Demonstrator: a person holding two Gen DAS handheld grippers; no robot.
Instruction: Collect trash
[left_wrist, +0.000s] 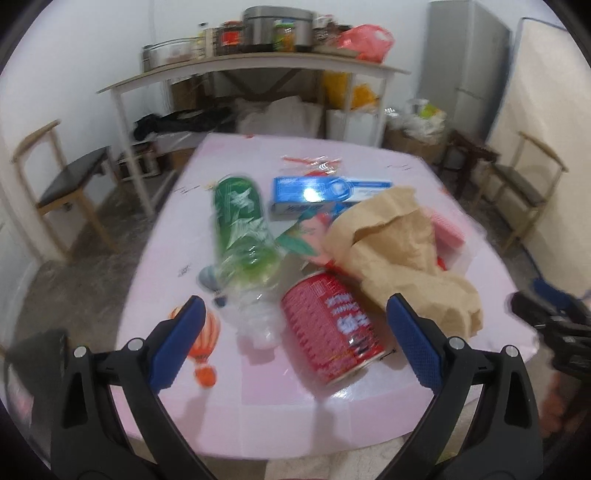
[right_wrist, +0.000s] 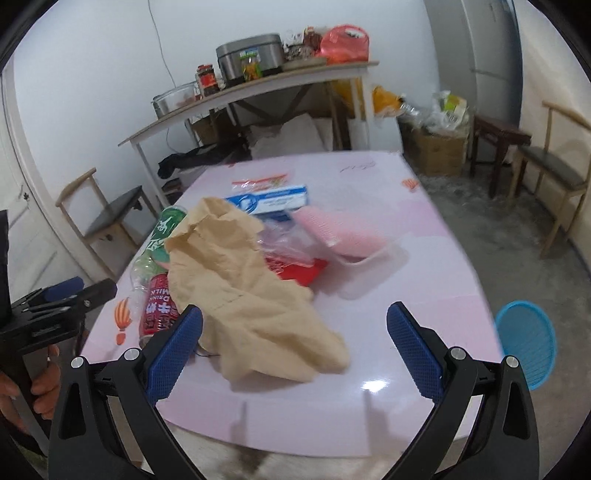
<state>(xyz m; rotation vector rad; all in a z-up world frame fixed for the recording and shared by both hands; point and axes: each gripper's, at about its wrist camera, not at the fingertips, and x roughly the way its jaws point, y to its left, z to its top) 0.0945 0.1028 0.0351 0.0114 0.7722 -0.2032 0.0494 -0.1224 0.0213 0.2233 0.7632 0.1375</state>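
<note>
A: How do the two tongs stand?

B: The left gripper (left_wrist: 295, 343) is spread wide and holds nothing; it hangs over the near edge of the pink table (left_wrist: 258, 410), in front of the red milk can (left_wrist: 332, 328). The right gripper (right_wrist: 295, 347) is also wide apart and empty, above the crumpled brown paper bag (right_wrist: 251, 295).

A: And the trash?

B: All in one heap in the middle of the table. The can lies on its side, touching the bag. A green plastic bottle (left_wrist: 240, 218) lies beside it, a blue carton (left_wrist: 314, 192) behind. A blue basket (right_wrist: 528, 343) stands on the floor, beside the table on the right.
</note>
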